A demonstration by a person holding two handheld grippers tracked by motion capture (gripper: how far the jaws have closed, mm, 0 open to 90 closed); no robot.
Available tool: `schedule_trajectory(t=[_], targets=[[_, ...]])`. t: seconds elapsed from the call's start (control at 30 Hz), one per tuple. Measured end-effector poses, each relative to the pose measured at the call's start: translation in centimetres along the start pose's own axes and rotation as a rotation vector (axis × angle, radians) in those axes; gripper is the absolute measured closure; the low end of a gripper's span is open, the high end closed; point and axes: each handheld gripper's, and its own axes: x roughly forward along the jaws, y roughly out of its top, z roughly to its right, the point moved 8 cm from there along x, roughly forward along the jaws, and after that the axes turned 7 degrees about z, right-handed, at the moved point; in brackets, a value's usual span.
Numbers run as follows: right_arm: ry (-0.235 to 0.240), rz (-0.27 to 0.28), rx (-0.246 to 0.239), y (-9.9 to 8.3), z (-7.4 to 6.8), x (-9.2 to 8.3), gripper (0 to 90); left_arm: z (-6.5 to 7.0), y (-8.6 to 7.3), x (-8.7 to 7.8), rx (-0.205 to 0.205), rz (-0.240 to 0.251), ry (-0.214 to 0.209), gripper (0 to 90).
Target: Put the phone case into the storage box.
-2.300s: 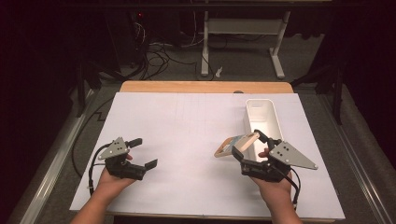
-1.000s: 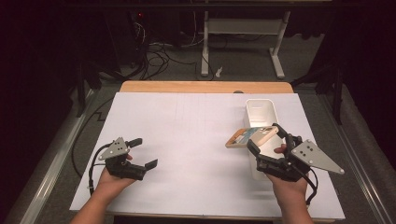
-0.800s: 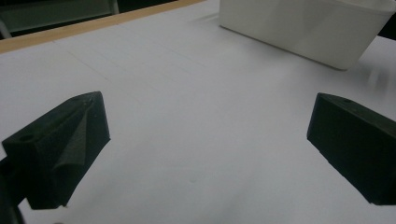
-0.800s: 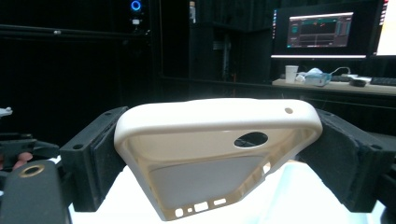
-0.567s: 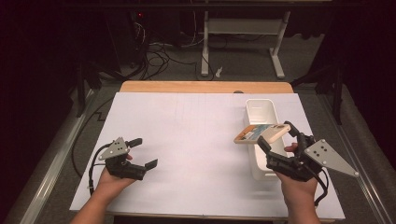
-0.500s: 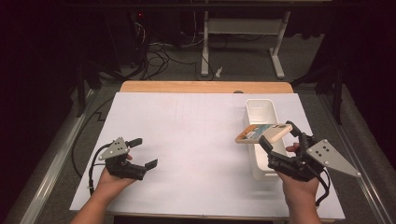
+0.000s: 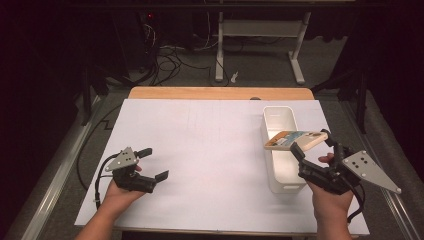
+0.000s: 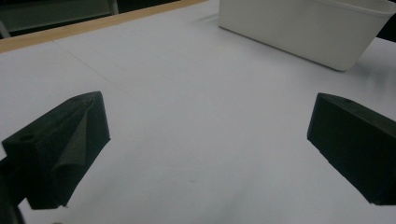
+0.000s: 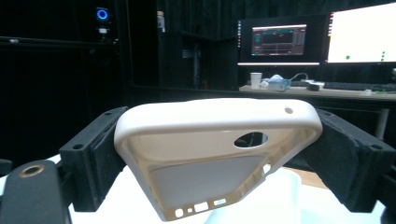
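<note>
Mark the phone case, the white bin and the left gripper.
phone case point(image 9: 205, 140), right gripper view, on its inner back panel.
white bin point(image 7: 280, 120), high view, on its far inner wall.
left gripper point(image 7: 154, 163), high view, midway between its fingertips.

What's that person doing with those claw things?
A person holds a grabber in each hand at a white table. The right gripper is clamped on a phone case and holds it in the air above a white bin. The case is not in the bin yet. The left gripper rests on the table with its jaws open and nothing between them.
</note>
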Motion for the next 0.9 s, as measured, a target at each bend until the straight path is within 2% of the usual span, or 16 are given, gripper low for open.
schedule_trajectory(t=[0.53, 0.9], targets=[[-0.084, -0.001, -0.02, -0.2, 2.5, -0.9, 12.7, 0.0, 0.0, 0.0, -0.003, -0.002, -0.001, 0.3], [-0.094, -0.005, -0.026, -0.3, 2.5, -0.8, 12.7, 0.0, 0.3, -0.1, -0.003, 0.011, 0.003, 0.4]])
